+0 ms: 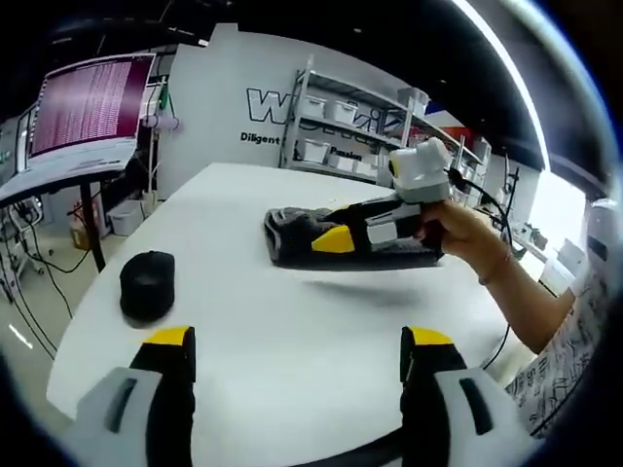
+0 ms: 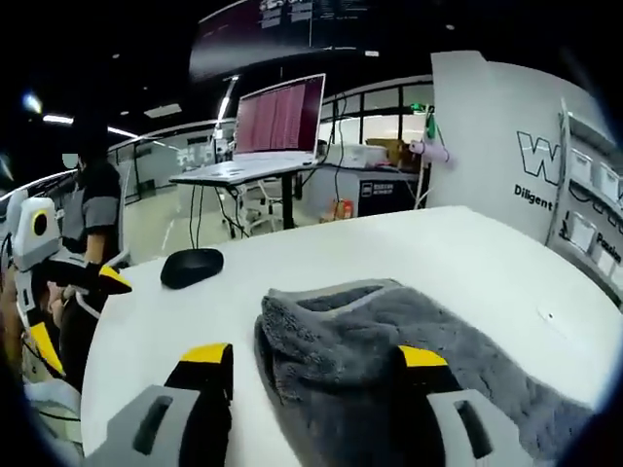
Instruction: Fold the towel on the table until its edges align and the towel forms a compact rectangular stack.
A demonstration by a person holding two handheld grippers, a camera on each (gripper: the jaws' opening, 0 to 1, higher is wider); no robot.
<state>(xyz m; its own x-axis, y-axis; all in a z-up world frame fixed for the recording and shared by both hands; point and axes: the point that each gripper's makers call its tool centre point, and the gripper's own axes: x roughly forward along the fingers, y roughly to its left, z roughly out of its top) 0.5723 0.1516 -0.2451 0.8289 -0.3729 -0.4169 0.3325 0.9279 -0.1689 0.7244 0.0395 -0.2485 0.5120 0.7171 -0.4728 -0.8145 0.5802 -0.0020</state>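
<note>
The grey towel [image 2: 389, 360] lies folded on the white surface [image 1: 292, 331], right under the right claw [image 2: 316, 365], whose jaws stand apart. The left claw [image 1: 297, 350] is also apart, holding nothing. A black round object [image 1: 147, 283] sits at 9 o'clock from the towel.

The left gripper view looked across the white table [image 1: 292, 331] from farther back; the right gripper view sat close over the grey towel [image 2: 389, 331]. Both shared the black puck [image 1: 147, 282].
</note>
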